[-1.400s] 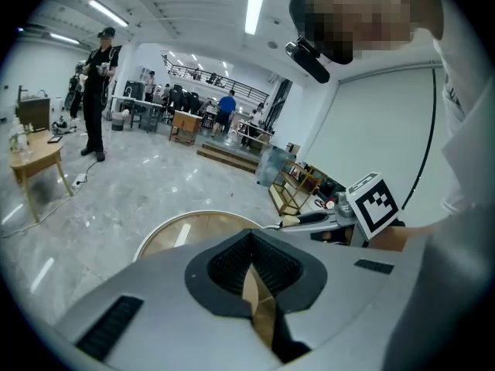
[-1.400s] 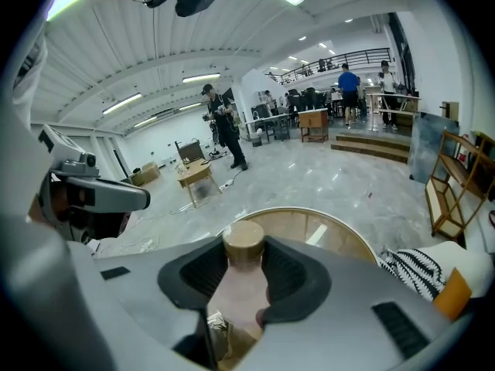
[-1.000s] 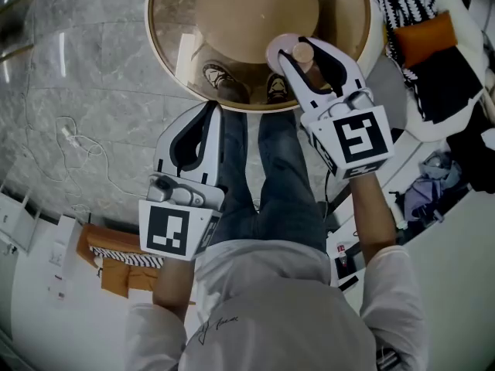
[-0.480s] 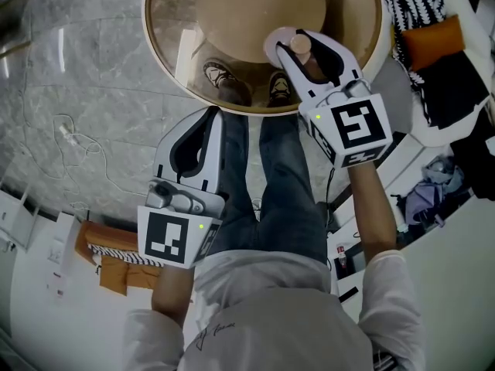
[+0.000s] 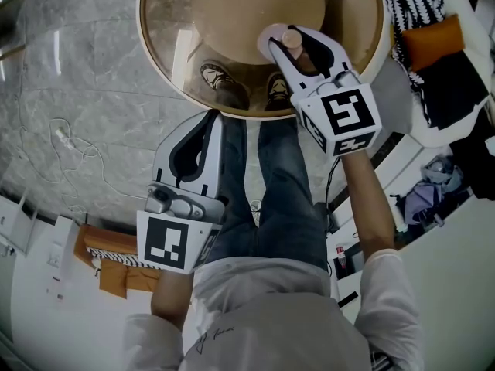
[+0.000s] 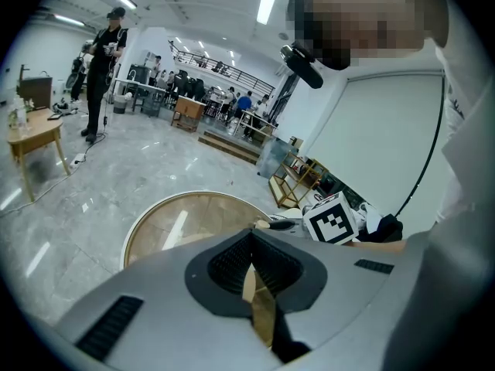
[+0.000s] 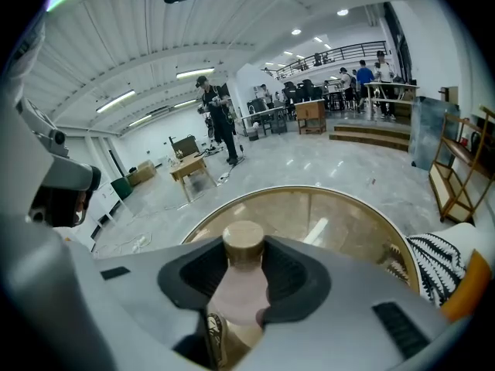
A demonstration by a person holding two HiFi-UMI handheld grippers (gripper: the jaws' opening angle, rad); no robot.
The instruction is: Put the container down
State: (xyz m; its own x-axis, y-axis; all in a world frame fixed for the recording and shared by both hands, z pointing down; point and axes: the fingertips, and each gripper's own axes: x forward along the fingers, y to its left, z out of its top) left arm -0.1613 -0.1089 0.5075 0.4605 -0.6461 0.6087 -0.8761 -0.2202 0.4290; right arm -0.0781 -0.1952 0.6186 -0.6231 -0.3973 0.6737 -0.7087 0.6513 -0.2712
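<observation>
R gripper (image 5: 292,45) jaws clamped on pink container (image 7: 236,296), table (image 5: 174,22) below them; touchdown unclear, release pending. L gripper (image 6: 249,269) jaws together, nothing between, clear of table.

Pale pink container (image 7: 238,288), tan round cap on top, clamped in right hand-held gripper (image 5: 292,43) over round tabletop (image 5: 166,14) near edge.
</observation>
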